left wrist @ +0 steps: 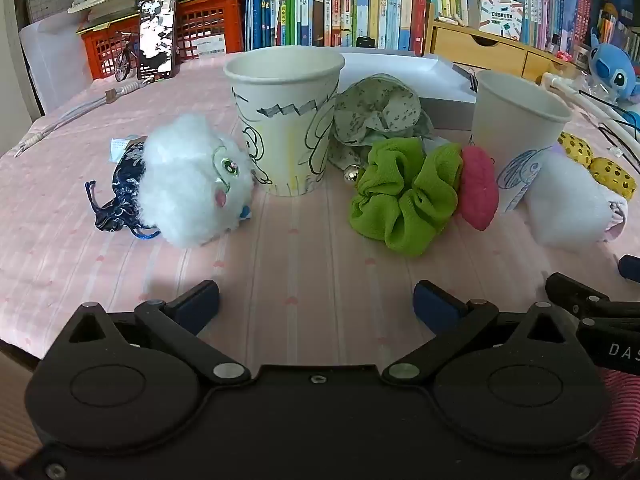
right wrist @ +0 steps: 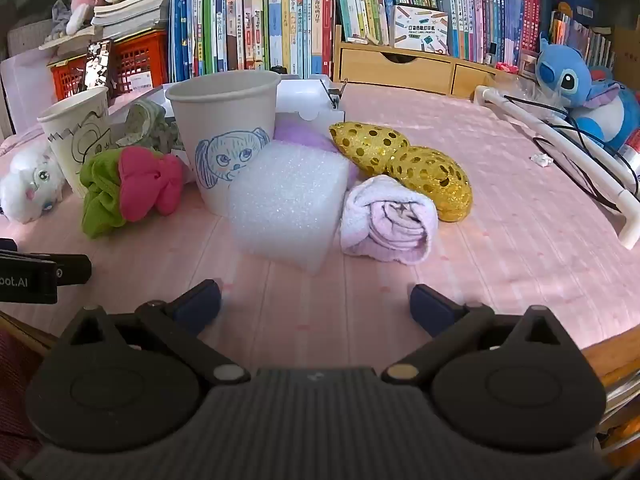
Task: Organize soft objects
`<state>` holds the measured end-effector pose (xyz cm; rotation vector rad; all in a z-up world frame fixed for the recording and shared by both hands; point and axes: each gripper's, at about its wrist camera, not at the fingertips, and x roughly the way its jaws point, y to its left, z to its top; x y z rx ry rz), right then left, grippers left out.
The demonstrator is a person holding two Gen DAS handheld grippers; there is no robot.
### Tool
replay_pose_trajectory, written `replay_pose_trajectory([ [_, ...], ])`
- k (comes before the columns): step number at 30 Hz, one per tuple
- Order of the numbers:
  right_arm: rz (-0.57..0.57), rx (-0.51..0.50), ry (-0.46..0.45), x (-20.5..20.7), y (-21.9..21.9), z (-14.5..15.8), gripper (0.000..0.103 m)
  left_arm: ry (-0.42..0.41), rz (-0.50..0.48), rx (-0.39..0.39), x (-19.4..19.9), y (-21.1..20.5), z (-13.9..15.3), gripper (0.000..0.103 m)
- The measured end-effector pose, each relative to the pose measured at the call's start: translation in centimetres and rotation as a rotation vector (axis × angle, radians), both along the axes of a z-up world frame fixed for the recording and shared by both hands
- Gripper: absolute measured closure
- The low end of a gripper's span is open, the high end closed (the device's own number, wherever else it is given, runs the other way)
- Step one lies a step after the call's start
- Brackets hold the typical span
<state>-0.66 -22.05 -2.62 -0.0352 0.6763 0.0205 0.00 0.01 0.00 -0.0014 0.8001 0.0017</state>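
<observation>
Both the left gripper [left wrist: 316, 300] and right gripper [right wrist: 316, 300] hovered wide open and empty above the pink tablecloth [left wrist: 280, 248], where a lime-green fabric scrunchie [left wrist: 400, 200] touched a pink plush piece [left wrist: 478, 188] between two doodled paper cups [left wrist: 284, 120].

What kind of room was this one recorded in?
Probably a child's bedroom or study at home: a bookshelf packed with children's books, a blue stuffed toy, and hand-drawn paper cups on a pink tablecloth.

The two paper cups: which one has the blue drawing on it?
The right paper cup, beside the white foam block, carries a blue big-eared face; the left cup has black line drawings.
</observation>
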Motion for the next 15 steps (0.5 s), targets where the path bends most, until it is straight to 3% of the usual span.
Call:
replay_pose_trajectory([
  [15, 0.0, -0.002, 0.005, 0.11, 0.04, 0.02, 0.0, 0.003, -0.001, 0.003, 0.01, -0.02, 0.0, 0.0],
])
